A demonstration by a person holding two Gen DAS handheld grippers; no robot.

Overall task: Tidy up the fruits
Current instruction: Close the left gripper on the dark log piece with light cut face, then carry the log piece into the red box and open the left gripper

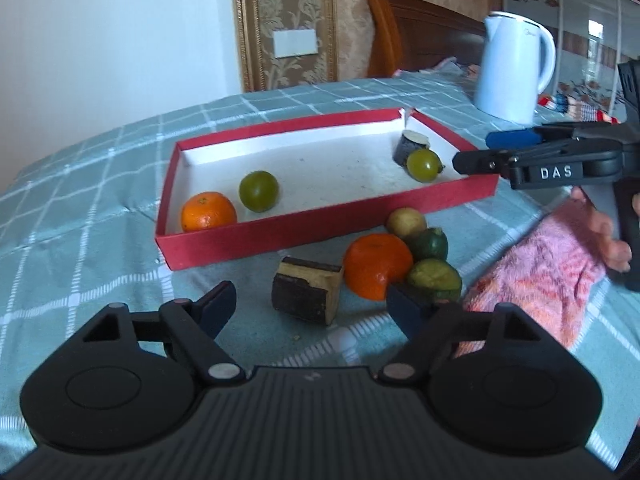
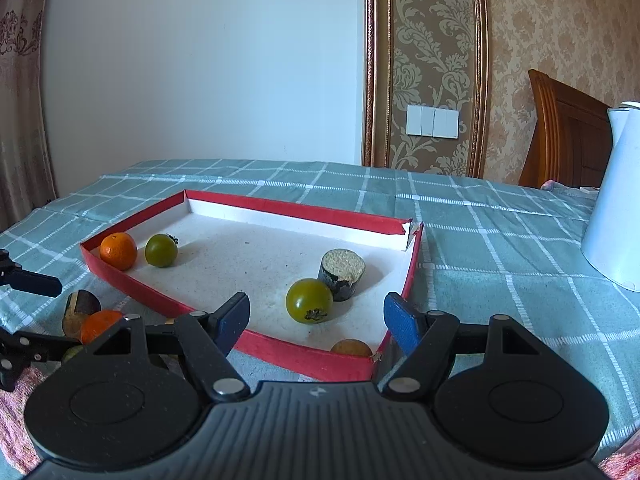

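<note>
A red tray (image 1: 280, 236) with a white floor holds an orange (image 1: 208, 211), two green fruits (image 1: 258, 191) (image 1: 423, 165) and a dark cut stub (image 1: 412, 145). In front of it on the cloth lie another orange (image 1: 378, 266), several small green and yellowish fruits (image 1: 434, 278) and a brown block (image 1: 306, 294). My left gripper (image 1: 310, 306) is open, low over the cloth, with the block between its fingers untouched. My right gripper (image 2: 316, 318) is open above the tray's near corner (image 2: 320, 364), over a green fruit (image 2: 309, 300) without touching it.
A white kettle (image 1: 516, 68) stands on the checked cloth beyond the tray's right end. A hand (image 1: 608, 236) in a pink sleeve (image 1: 536, 280) holds the right gripper. A brownish fruit (image 2: 351, 347) shows just behind the tray's near wall. A wooden headboard (image 1: 420, 32) is behind.
</note>
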